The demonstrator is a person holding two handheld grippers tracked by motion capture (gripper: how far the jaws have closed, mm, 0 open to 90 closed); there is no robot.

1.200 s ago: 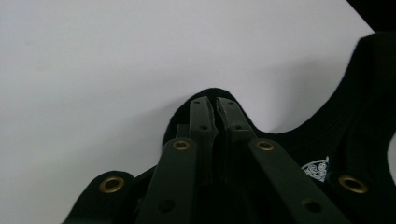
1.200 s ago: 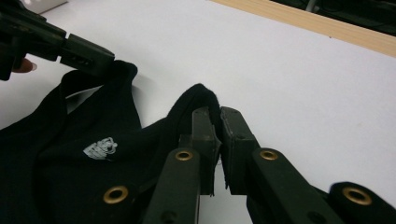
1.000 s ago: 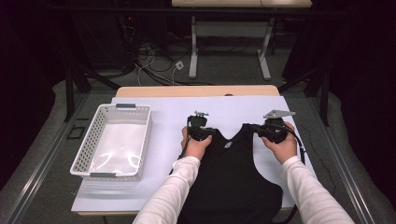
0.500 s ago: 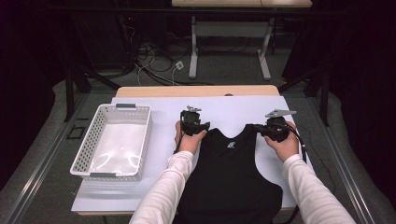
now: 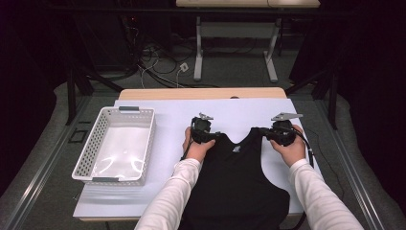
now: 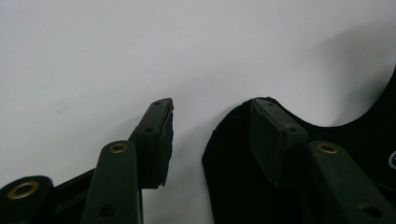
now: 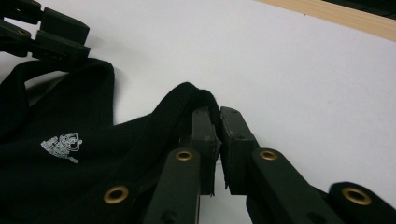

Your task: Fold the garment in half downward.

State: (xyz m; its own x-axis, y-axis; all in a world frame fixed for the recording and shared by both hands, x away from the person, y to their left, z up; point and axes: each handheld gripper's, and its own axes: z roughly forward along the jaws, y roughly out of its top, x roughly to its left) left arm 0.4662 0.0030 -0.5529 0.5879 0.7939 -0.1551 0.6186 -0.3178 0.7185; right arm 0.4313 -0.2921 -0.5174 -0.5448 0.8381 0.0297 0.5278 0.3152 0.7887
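A black sleeveless top lies flat on the white sheet, neck end away from the person, with a small white print below the neckline. My left gripper stands open at the top's left shoulder strap; one jaw rests on the strap's end, the other on bare sheet. That left gripper shows again at the far strap in the right gripper view. My right gripper is shut on the right shoulder strap, whose end folds over its fingertips.
A white perforated basket with nothing in it stands left of the top. The white sheet covers a wooden table whose far edge shows beyond it. Cables and table legs lie on the floor behind.
The top has been drawn out flatter on the sheet. My left gripper swung out to the left, then came back a little to the right. The right gripper has barely moved.
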